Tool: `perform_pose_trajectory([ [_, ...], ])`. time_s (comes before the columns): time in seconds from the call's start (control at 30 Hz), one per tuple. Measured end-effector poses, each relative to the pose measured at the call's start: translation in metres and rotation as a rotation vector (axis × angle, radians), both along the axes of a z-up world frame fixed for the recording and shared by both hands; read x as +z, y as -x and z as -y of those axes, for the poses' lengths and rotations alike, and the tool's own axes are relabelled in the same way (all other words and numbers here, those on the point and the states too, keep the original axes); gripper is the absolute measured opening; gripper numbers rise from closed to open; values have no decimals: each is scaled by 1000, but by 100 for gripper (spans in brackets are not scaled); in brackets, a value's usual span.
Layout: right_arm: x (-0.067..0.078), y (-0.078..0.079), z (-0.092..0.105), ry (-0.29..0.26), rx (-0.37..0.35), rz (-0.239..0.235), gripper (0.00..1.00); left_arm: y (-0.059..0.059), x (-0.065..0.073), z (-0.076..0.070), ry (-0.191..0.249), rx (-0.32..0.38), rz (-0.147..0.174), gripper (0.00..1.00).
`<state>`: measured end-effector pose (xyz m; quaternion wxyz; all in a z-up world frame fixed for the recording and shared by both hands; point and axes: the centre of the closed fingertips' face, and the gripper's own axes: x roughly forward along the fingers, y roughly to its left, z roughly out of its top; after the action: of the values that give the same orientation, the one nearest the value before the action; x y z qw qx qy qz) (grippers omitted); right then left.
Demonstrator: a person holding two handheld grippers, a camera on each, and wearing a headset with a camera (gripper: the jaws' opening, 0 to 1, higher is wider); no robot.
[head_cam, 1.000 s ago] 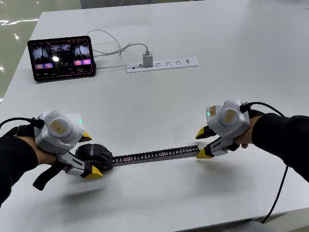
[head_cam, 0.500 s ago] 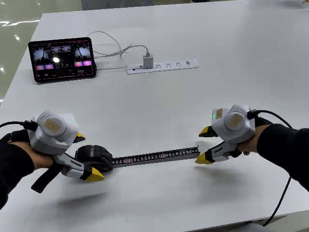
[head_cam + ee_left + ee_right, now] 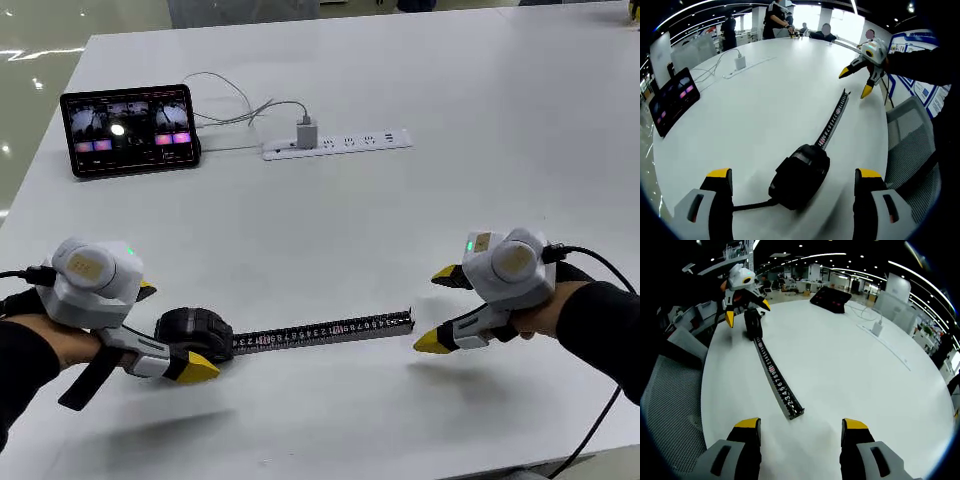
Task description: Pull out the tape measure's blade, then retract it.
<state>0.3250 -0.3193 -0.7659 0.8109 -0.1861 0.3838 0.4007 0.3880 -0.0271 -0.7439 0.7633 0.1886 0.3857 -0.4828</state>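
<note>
Now my right gripper (image 3: 438, 307), fingers (image 3: 432, 343) spread, has released the extended blade (image 3: 325, 330) of the black tape measure (image 3: 800, 175); left gripper (image 3: 178, 330) spread astride its case; retraction next.

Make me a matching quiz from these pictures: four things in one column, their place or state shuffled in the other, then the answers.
1. tape measure case
2. blade
3. tablet
4. right claw

A. open, just beyond the blade's tip, not touching it
B. screen lit, at the far left
C. between the jaws of the open left claw
D. pulled out, flat on the table

Pairs: 1-C, 2-D, 3-B, 4-A.
</note>
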Motion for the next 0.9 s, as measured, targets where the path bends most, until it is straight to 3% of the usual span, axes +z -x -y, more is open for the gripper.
perform_pose_trajectory([
  [0.07,4,1,-1,-36,-34,2,67,-7,3,-5,12,39,41,99],
  [0.17,6,1,6,-37,-54,18,69,-10,9,-9,60,115,33,99],
  [0.27,8,4,13,-40,-75,28,71,-10,14,-15,65,123,57,99],
  [0.47,12,10,25,-55,-116,45,76,-8,16,-27,95,182,53,99],
  [0.8,15,37,32,-89,-143,42,91,8,15,-39,118,197,57,99],
  [0.9,14,45,37,-86,-155,49,95,14,14,-41,117,192,73,99],
])
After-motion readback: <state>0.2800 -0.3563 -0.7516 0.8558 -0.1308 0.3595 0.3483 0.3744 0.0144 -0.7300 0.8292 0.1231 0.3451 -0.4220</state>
